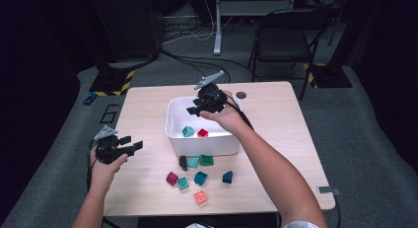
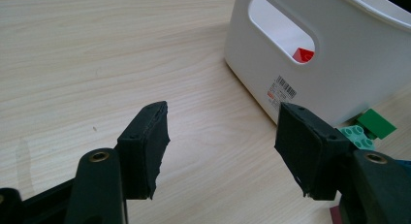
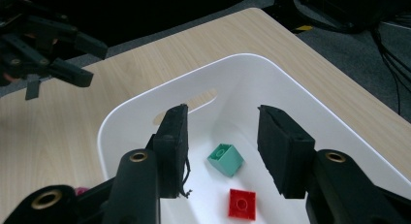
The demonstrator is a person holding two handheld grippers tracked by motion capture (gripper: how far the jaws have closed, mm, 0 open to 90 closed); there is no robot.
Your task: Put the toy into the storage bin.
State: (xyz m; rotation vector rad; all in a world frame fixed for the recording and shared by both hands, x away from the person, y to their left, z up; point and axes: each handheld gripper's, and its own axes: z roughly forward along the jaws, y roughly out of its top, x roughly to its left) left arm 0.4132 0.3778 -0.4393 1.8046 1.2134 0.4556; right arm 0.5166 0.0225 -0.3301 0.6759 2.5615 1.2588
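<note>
While the table [image 1: 276, 139] carried the white bin [image 1: 173, 123] at its middle, the right gripper [image 1: 199, 108] hung over it, jaws released and empty, above a teal block [image 3: 226, 159] and a red block [image 3: 242, 203] lying apart inside. Left gripper [image 1: 129, 145] waited open at the near left. Best next move, I judged: lift clear, then approach the loose blocks [image 1: 197, 172] squarely.

White bin [image 1: 172, 120]: open-topped, upright, directly below the right gripper [image 3: 223, 141].
Mint brick [image 3: 226, 159]: tilted, inside bin, between that gripper's open jaws.
Red brick [image 3: 242, 203]: flat, beside mint brick.
</note>
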